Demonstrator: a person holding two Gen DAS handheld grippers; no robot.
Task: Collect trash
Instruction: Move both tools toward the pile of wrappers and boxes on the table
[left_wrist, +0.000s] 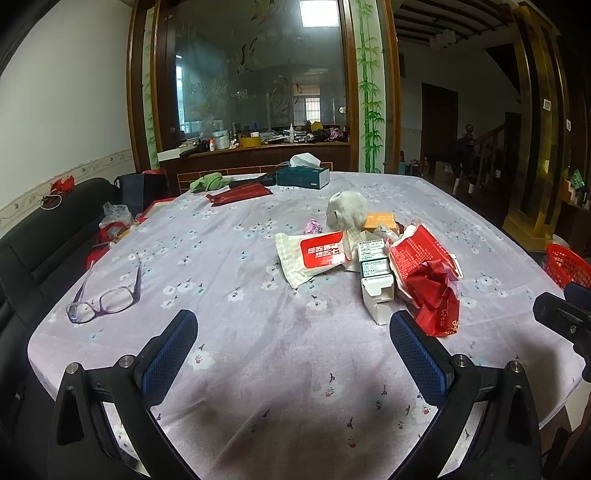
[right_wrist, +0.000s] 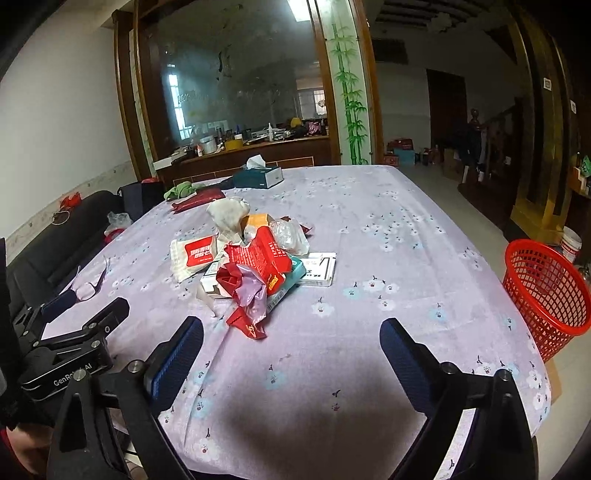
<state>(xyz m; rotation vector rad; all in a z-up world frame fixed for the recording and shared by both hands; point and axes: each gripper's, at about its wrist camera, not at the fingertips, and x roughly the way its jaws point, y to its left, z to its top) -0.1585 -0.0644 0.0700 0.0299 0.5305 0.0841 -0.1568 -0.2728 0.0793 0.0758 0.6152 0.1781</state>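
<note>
Presently both units hovered over worktop (right_wrist: 369, 206), nothing grasped. Left hand-held gripper (left_wrist: 293, 354) jaws apart; right hand-held gripper (right_wrist: 291, 358) likewise, probably readied for pickup. Trash pile (right_wrist: 255, 254) lay mid-worktop ahead. Red mesh basket (right_wrist: 546, 291) stood beside right edge, likely the receptacle.

Right wrist view. The right gripper (right_wrist: 291, 332) hovers over a table with a lilac floral tablecloth (right_wrist: 388, 236), jaws spread wide with nothing between them. Ahead lies a heap of trash: a crumpled red wrapper (right_wrist: 245, 295) nearest, a torn red carton (right_wrist: 266, 254) behind it, a white-and-red wipes packet (right_wrist: 194, 254) to the left, and a flat white box (right_wrist: 319, 269) to the right. A red mesh wastebasket (right_wrist: 546, 291) stands beside the table's right edge. The left gripper (right_wrist: 74, 343) shows at lower left; spectacles (right_wrist: 88, 286) lie just beyond it. A teal tissue box (right_wrist: 258, 175) sits at the far edge.
</note>
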